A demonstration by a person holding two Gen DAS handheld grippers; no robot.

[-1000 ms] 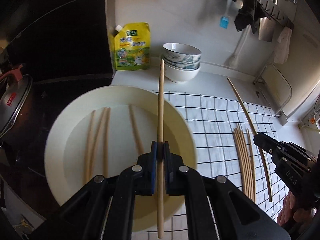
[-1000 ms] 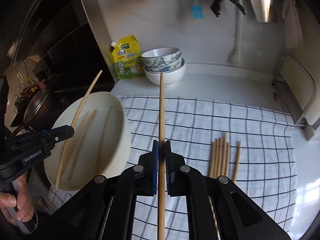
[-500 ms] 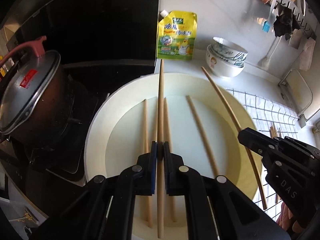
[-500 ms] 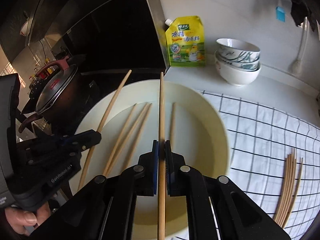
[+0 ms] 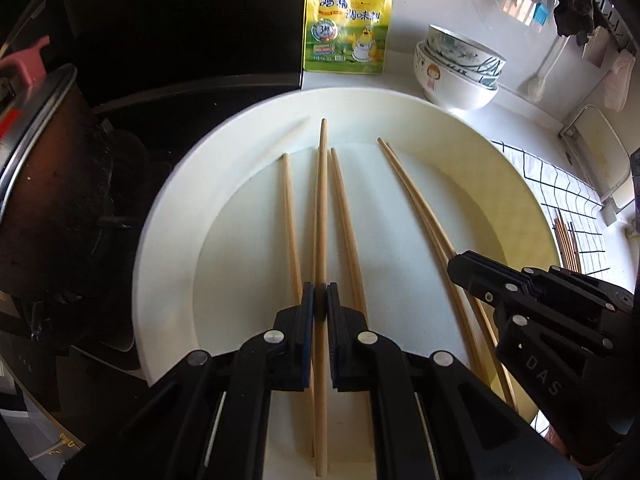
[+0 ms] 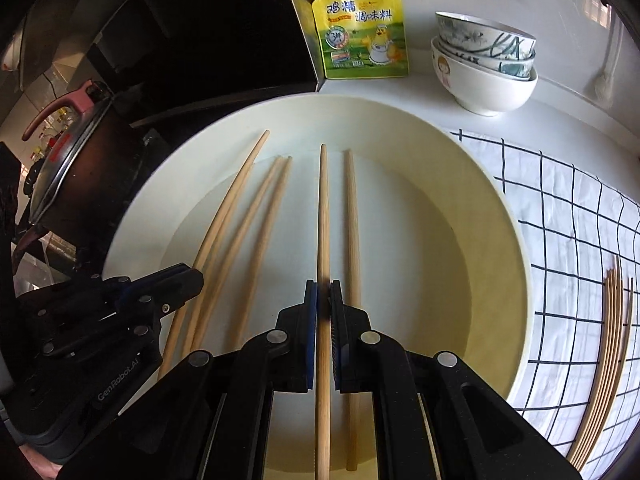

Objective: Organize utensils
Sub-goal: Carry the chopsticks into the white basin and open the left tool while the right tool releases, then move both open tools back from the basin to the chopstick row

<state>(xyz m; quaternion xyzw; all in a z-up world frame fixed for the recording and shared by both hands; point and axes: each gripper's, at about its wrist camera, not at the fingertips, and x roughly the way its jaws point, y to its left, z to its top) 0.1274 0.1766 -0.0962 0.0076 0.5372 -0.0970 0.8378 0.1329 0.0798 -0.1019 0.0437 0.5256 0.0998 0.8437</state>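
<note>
Left wrist view takes in, from the left, a dark lidded pot (image 5: pixel 36 184) on the stove, then the big cream plate (image 5: pixel 172 216) where loose chopsticks (image 5: pixel 291 224) already lie, and over them the left gripper (image 5: pixel 320 306) pinching one chopstick (image 5: pixel 321 208) between its pads, angled down toward the plate. Further right the right gripper (image 5: pixel 464 266) hangs over the plate's right half, also clamped on a single chopstick (image 5: pixel 416 204). From where things lie, the job looks partly done: several sticks are in the plate, two more are about to be set down, and a bundle of chopsticks (image 6: pixel 604 360) waits on the checked cloth (image 6: pixel 568 216) on the surface to the right. Only the right wrist view shows that bundle well; the other catches just a sliver at its edge. It also shows the right gripper's pads closed on its stick, while the left wrist view shows more of the pot.
</note>
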